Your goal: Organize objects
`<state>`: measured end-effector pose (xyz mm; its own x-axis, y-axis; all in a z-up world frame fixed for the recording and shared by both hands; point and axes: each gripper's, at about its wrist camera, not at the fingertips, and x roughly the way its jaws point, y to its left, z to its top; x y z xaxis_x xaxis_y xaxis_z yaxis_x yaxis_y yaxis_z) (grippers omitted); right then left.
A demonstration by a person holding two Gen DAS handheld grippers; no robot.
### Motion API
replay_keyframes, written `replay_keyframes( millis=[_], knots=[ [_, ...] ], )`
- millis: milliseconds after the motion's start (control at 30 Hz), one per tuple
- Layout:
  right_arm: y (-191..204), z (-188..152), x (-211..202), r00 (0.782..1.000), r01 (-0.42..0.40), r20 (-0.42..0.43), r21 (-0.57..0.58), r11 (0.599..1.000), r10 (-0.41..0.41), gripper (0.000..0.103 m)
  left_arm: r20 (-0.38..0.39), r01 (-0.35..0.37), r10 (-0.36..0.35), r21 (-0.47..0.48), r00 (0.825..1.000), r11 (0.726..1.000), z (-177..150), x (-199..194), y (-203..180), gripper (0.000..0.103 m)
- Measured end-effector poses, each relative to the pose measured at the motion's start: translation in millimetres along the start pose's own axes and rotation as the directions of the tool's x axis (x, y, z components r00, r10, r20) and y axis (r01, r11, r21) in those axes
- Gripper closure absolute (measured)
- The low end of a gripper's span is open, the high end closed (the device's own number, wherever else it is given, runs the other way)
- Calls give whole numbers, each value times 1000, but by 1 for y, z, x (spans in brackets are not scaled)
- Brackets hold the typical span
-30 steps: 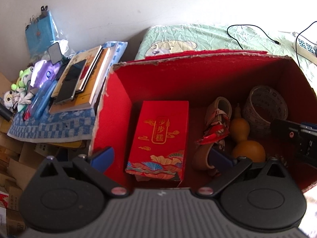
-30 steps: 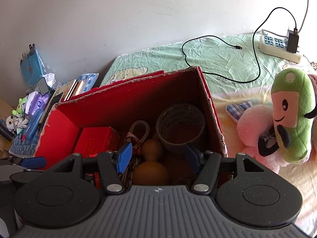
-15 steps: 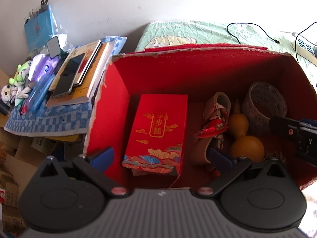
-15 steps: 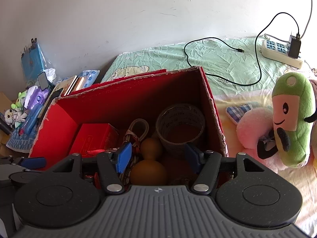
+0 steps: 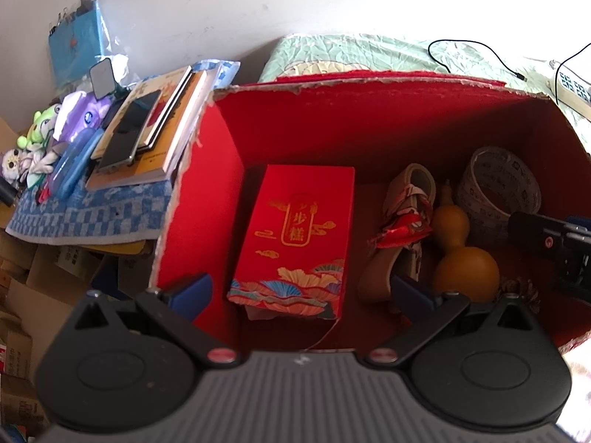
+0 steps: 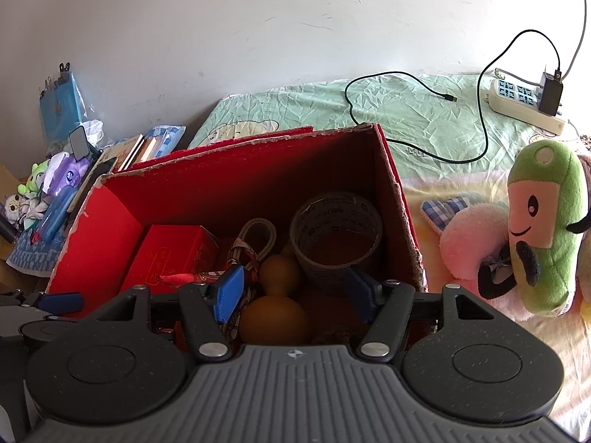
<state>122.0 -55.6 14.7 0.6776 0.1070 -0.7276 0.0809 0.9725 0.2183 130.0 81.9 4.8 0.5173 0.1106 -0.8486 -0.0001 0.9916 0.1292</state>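
**Both tools open above the red box**

The red box (image 5: 369, 122) stands open-topped on the bed (image 6: 424, 110), its long axis running left to right in the left wrist view. Inside at the left lies a red gift carton (image 5: 299, 236), flat on the floor of the box, its long axis running from the near wall toward the far wall, printed face up. Right of it a patterned strap loop (image 5: 410, 199) lies along the same direction. Just beside that lies a brown gourd (image 5: 458, 254), its narrow neck pointing toward the far wall and its big bulb nearest the camera. A roll of tape (image 5: 498, 188) sits in the far right corner, its hole facing up and toward the camera.

The left tool (image 5: 301, 291) hovers over the near edge of the box with its jaws wide apart and nothing held. The right tool (image 6: 293, 291) hangs above the gourd (image 6: 275, 302); its jaws are opening, the gourd lies below the gap and the pads do not press on it.

A green plush toy (image 6: 543, 221) lies on the bed right of the box.
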Motion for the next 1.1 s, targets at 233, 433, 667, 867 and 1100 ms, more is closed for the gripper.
replay_keyframes(
  millis=[233, 433, 667, 867, 1100],
  knots=[
    [3, -1, 1, 1000, 8, -2, -12, 1000, -8, 36, 6, 1, -1, 7, 1000, 1000, -1, 1, 0, 0],
    [3, -1, 1, 1000, 8, -2, -13, 1000, -8, 36, 14, -6, 6, 14, 1000, 1000, -1, 3, -1, 1],
    [3, -1, 1, 1000, 11, -2, -22, 1000, -11, 35, 14, 3, -3, 24, 1000, 1000, -2, 2, -3, 1],
    [3, -1, 1, 1000, 11, -1, -22, 1000, -11, 35, 9, 11, -12, 21, 1000, 1000, -1, 3, -3, 2],
    [3, -1, 1, 1000, 10, -1, -19, 1000, -10, 35, 18, 21, -21, 8, 1000, 1000, -1, 2, -1, 6]
  ],
)
